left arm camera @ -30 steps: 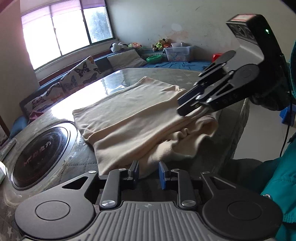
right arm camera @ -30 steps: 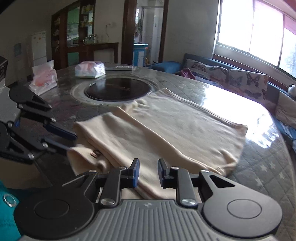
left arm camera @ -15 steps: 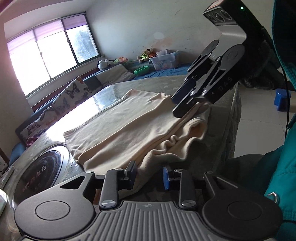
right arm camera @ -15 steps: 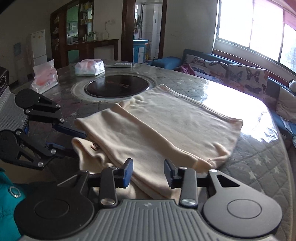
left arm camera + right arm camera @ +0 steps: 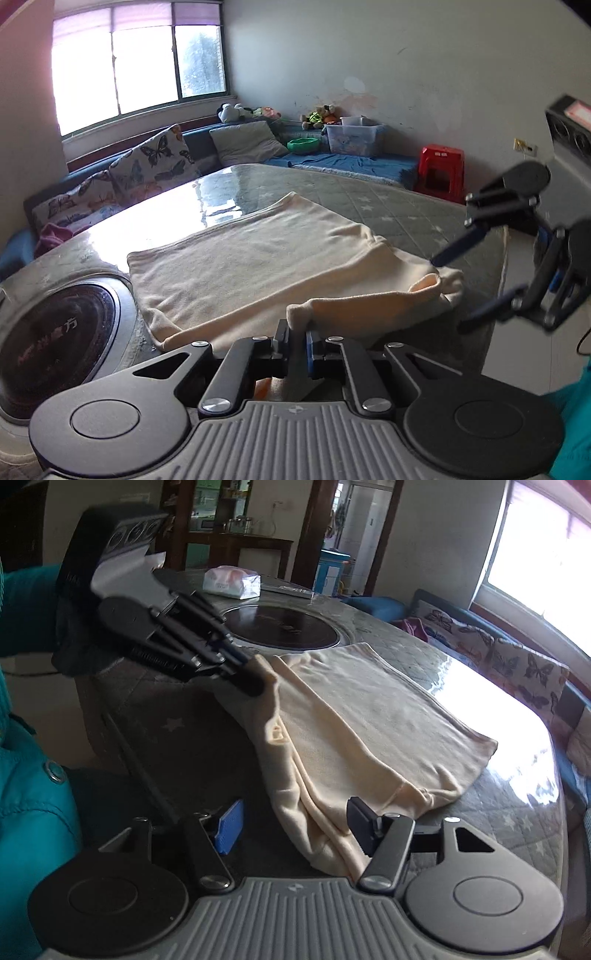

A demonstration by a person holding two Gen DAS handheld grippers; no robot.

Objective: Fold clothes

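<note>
The round table (image 5: 406, 206) fills most of my view, its dark hotplate (image 5: 280, 627) set in the middle. The cream garment (image 5: 258, 258) lies folded on it, near edge bunched at the rim. My left gripper (image 5: 297, 341) has just closed, clamped on that near edge. My right gripper (image 5: 295, 825) has just been opening; fingers apart, cloth lying loose between them.

around the round table

a large round table (image 5: 406, 206) with a quilted grey star-print cover under glass has a black circular cooktop (image 5: 55, 354) set in its middle. a white tissue pack (image 5: 232, 581) lies past it. butterfly-print cushions (image 5: 151, 162) line the blue window bench; a red plastic stool (image 5: 441, 171) and clear storage box (image 5: 352, 138) stand by the wall.
</note>
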